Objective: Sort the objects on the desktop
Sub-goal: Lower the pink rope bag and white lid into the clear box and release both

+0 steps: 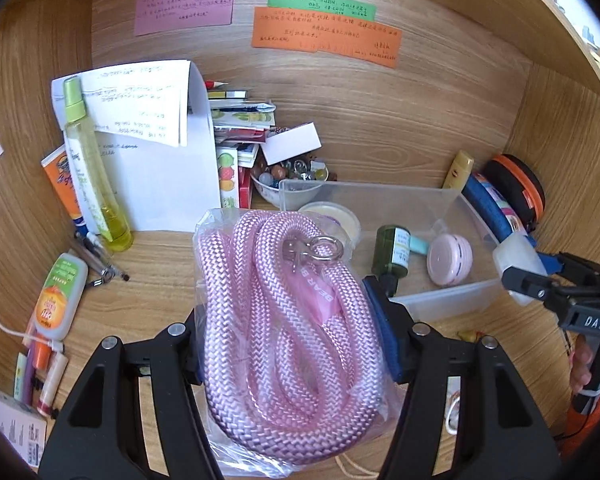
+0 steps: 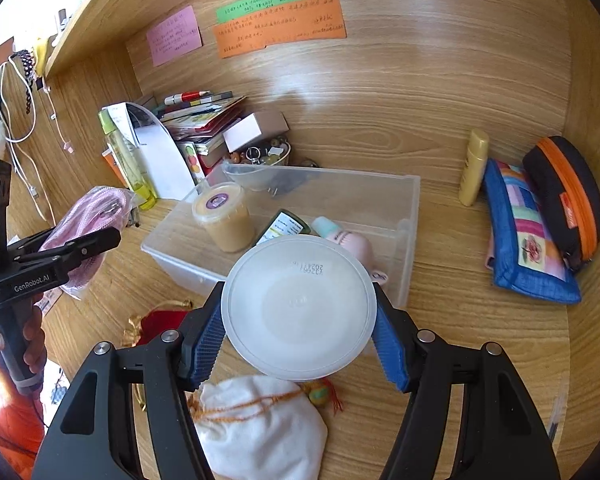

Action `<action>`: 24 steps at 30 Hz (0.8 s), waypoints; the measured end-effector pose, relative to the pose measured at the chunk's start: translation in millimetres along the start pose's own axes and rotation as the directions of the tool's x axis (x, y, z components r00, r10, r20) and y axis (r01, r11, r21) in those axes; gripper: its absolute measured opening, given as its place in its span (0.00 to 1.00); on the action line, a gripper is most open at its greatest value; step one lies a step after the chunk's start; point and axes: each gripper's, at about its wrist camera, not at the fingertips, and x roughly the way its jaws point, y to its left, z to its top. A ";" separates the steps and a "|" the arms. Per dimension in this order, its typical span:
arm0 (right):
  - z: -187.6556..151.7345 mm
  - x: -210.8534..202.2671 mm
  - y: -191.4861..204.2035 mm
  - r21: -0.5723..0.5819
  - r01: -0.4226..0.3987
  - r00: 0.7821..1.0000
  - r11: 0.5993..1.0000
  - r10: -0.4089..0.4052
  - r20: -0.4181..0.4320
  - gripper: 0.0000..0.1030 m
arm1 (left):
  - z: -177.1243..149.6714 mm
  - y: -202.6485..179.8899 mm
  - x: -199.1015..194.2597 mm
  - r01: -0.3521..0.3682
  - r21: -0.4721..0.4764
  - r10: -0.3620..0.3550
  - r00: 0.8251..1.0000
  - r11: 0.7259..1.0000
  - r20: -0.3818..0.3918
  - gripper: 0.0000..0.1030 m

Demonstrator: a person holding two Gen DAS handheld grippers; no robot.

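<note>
Pink braided rope (image 1: 276,320), coiled inside a clear plastic bag, sits clamped between the blue pads of the left tool (image 1: 288,344), held up just in front of the clear rectangular plastic bin (image 1: 452,296) on the wooden counter (image 1: 156,280). Over on the other side, the right tool (image 2: 300,344) is squeezed onto a round translucent white plastic tub (image 2: 298,306), bottom facing the camera, hovering at the near edge of that same bin. Both hands loaded, then!

Inside the bin already: a lidded cup of tan paste (image 2: 224,220), a dark green bottle (image 2: 282,224) and a small pink round case (image 1: 449,258). So this looks like the carry stage of the sorting, two items lifted and neither placed yet.

Next, I'd judge, each load needs bringing over a free patch of the bin and lowering before the pads part. The bagged rope is bulky and floppy, so it wants the roomier gap, away from the upright cup.
</note>
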 end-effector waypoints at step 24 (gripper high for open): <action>43.0 68.6 -18.0 -0.006 0.015 0.998 1.000 -0.015 -0.056 0.61 | 51.6 -32.7 75.5 0.071 0.078 -0.067 0.996 0.994 -0.051 0.60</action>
